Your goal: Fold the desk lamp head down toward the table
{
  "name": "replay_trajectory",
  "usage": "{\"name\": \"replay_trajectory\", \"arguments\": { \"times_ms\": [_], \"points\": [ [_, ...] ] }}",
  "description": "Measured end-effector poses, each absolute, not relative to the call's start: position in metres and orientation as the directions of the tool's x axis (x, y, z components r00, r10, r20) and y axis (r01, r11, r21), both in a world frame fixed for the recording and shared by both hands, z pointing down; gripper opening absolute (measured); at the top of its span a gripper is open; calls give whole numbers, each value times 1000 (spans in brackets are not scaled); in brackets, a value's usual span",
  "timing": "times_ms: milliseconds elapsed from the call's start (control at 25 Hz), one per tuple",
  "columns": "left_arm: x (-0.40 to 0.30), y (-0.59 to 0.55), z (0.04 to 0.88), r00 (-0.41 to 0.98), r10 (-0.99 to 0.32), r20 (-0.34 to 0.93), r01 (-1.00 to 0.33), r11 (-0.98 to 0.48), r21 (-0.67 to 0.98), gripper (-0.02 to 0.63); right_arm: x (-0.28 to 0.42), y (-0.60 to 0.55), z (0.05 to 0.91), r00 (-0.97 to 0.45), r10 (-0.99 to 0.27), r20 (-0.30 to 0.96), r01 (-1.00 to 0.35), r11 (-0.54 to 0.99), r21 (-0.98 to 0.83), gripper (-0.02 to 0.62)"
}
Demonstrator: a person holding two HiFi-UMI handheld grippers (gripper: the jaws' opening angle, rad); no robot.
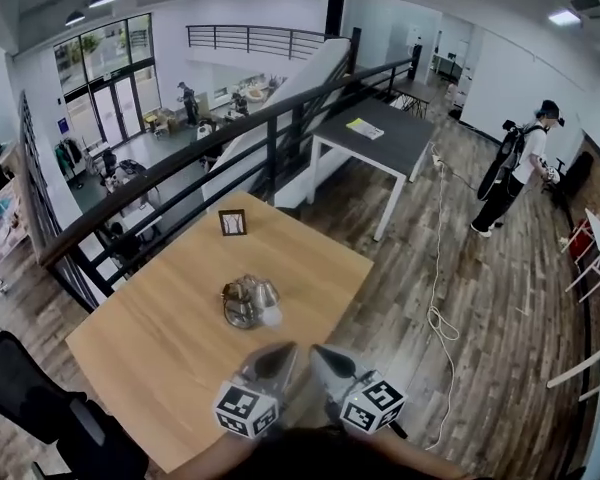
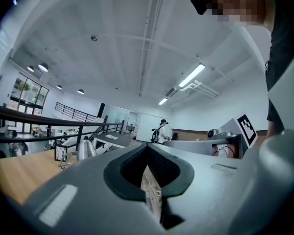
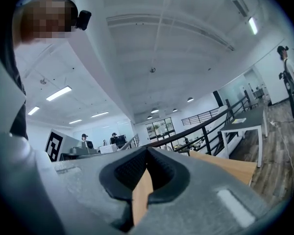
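A chrome desk lamp (image 1: 248,301) sits near the middle of the wooden table (image 1: 160,338), its arm and head low over the base and a white bulb end facing me. In the left gripper view the lamp's shiny head (image 2: 85,150) shows at the left, beyond the jaws. My left gripper (image 1: 284,352) and right gripper (image 1: 321,353) hover side by side over the table's near edge, short of the lamp and apart from it. Both are shut with nothing between the jaws: the left gripper (image 2: 147,147) and the right gripper (image 3: 147,152) show pads that meet at the tips.
A small framed picture (image 1: 232,222) stands at the table's far edge, by a black railing (image 1: 280,118). Beyond are a grey desk (image 1: 380,133) and a standing person (image 1: 520,173). A white cable (image 1: 438,318) runs over the wood floor on the right. A black chair (image 1: 40,408) sits at the left.
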State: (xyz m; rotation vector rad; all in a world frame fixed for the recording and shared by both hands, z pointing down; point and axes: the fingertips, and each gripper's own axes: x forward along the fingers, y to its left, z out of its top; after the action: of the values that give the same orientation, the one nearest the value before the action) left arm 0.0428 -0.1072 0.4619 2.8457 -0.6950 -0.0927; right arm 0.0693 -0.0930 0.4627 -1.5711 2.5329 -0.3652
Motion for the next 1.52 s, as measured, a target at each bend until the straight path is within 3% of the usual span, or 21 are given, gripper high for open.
{"name": "replay_trajectory", "arguments": {
  "times_ms": [680, 1080, 1520],
  "points": [
    [-30, -155, 472, 781, -624, 21, -612, -757, 228, 2, 4, -163, 466, -600, -799, 25, -776, 575, -261, 15],
    [-29, -192, 482, 732, -679, 51, -669, -702, 245, 3, 21, -213, 482, -587, -804, 93, -799, 556, -230, 144],
    [-13, -229, 501, 693, -715, 93, -705, -644, 298, 2, 30, -259, 527, -605, -747, 275, -796, 567, -212, 273]
  ]
}}
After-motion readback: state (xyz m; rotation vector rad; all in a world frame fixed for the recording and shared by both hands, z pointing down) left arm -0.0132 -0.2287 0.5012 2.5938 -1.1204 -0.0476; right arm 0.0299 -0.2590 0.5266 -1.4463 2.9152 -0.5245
